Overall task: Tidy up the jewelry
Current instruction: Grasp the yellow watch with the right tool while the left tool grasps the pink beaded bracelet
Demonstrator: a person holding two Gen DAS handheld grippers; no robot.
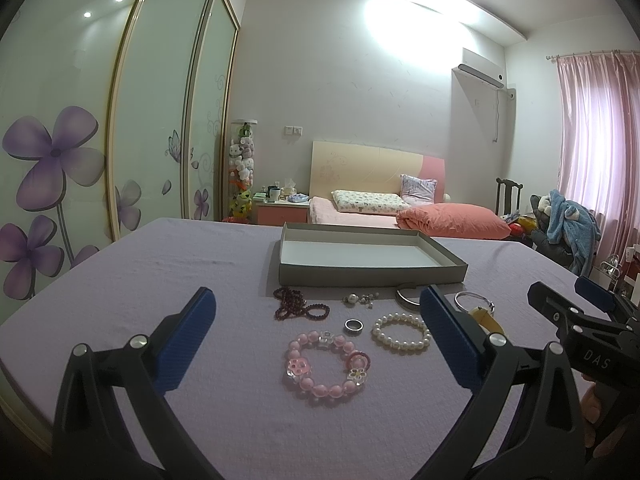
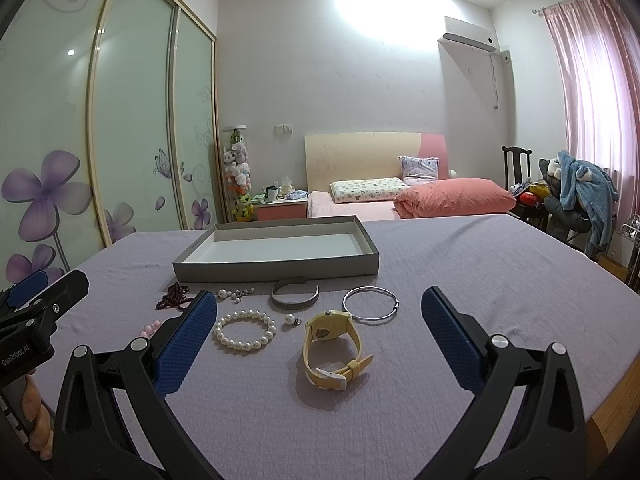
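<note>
Jewelry lies on a lilac cloth in front of an empty grey box [image 1: 372, 272] [image 2: 276, 270]. In the left wrist view a pink bead bracelet [image 1: 326, 364] sits between the fingers of my open left gripper [image 1: 318, 322], with a ring [image 1: 354, 326], a pearl bracelet [image 1: 401, 331] and dark red beads [image 1: 296, 304] beyond. My right gripper [image 2: 320, 320] is open over a yellow watch [image 2: 332, 344]. Nearby lie the pearl bracelet [image 2: 245, 330], a thin silver bangle [image 2: 371, 303], a grey cuff [image 2: 295, 297] and pearl earrings [image 2: 236, 294].
The cloth-covered table [image 2: 480, 280] ends at a wooden edge at the right. Behind it stand a bed [image 1: 400, 208], a sliding-door wardrobe [image 1: 120, 140] on the left and a chair with clothes [image 2: 576, 196] by pink curtains.
</note>
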